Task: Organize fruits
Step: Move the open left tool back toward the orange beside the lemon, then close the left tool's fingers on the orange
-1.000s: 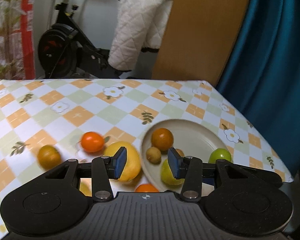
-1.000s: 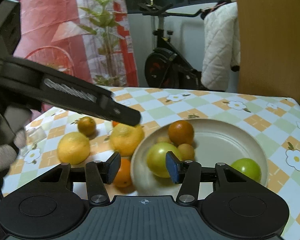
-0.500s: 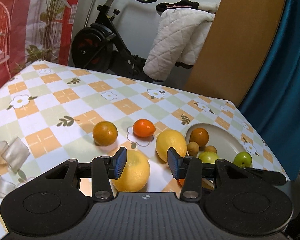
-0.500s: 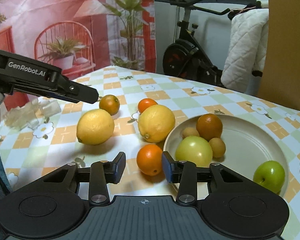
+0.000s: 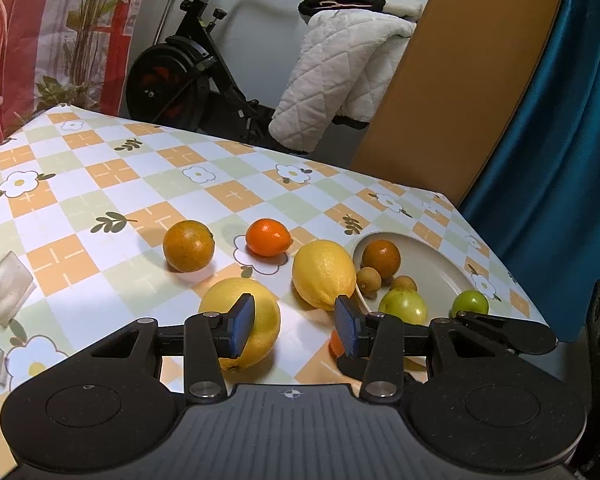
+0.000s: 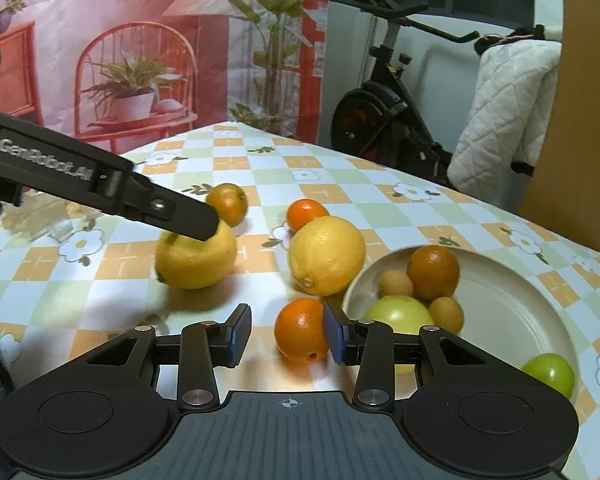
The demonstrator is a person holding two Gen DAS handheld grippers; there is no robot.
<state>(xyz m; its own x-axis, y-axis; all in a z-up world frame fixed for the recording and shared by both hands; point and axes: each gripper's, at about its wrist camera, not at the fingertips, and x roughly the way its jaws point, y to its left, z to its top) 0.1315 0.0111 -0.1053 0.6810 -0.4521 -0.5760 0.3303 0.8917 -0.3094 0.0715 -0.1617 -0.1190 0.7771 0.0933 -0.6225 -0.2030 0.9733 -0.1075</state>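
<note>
Small orange (image 5: 334, 342) mostly hidden (behind the left jaws).

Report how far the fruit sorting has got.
Done: five fruits lie in the plate, including the dark orange and two green ones. In hand: nothing; both grippers open, the right gripper around the small orange. Left: five fruits on the tablecloth.

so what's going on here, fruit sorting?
Yes. A person with a handheld claw in each hand is gathering fruit into the plate, which already holds five pieces. The right claw is open around a small orange beside the plate, not yet closed on it. The left claw is open, low over the near lemon. A second lemon and two more oranges sit loose on the tablecloth.
</note>
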